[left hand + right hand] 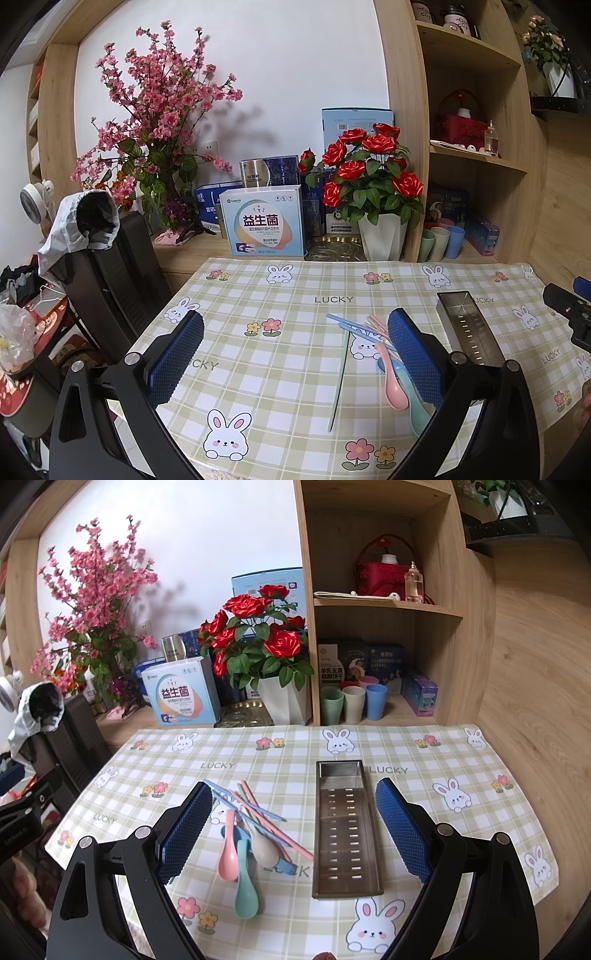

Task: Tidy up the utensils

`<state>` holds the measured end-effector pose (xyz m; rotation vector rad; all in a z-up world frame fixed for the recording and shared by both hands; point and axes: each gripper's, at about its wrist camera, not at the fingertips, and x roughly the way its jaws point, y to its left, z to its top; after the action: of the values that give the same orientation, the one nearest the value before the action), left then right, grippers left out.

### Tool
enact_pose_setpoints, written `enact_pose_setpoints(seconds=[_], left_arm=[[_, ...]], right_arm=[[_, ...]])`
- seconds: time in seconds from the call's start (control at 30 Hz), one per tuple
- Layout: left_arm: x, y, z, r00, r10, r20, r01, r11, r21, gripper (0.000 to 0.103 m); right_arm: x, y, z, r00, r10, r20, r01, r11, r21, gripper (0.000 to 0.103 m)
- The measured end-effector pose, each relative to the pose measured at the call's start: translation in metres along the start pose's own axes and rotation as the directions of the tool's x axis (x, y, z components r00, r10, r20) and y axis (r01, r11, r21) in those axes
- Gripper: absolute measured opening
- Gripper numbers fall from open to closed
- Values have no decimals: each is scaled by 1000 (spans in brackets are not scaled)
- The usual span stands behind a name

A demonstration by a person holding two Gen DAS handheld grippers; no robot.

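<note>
A pile of pastel utensils lies on the checked rabbit mat [406,746]: a pink spoon [227,853], a teal spoon [245,886], a beige spoon [264,847], a blue spoon [284,867] under them, and several pink and blue chopsticks [258,812]. A perforated steel tray [345,834] lies empty to their right. My right gripper [293,830] is open above the mat, straddling the tray and pile. My left gripper [295,358] is open; the pink spoon [393,384], a green chopstick [340,376] and the tray [469,332] show near its right finger [413,358].
A white pot of red roses [284,698], a pink blossom plant [92,602] and boxes [181,698] stand behind the mat. Cups [352,703] sit in the wooden shelf unit [436,609] at back right. A black chair [110,277] stands to the left of the table.
</note>
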<state>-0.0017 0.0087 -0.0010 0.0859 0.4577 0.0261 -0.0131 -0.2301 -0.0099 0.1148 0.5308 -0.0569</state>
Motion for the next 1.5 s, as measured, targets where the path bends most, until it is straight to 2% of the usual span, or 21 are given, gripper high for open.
enact_pose_setpoints(seconds=[0.77, 0.9, 0.97, 1.03, 1.27, 1.4, 1.5], left_arm=[[1, 2, -3, 1000, -6, -3, 6, 1000, -10, 98], [2, 2, -5, 999, -30, -11, 30, 999, -19, 98], [1, 4, -6, 998, -66, -14, 65, 997, -42, 98], [3, 6, -6, 995, -91, -29, 89, 994, -62, 98], [17, 13, -9, 992, -89, -90, 77, 989, -124, 98], [30, 11, -14, 989, -99, -108, 87, 991, -105, 98], [47, 6, -20, 987, -68, -146, 60, 996, -62, 98]], right_arm=[[-1, 0, 1, 1000, 0, -1, 0, 1000, 2, 87], [1, 0, 2, 1000, -5, -5, 5, 1000, 4, 87], [4, -3, -4, 1000, -4, -9, 4, 1000, 7, 87], [4, -4, -5, 1000, -2, -8, 2, 1000, 9, 87], [10, -6, -10, 1000, 7, -2, -7, 999, 34, 87], [26, -9, -15, 999, 21, -31, -19, 999, 36, 87], [43, -8, -20, 999, 9, -48, -8, 1000, 17, 87]])
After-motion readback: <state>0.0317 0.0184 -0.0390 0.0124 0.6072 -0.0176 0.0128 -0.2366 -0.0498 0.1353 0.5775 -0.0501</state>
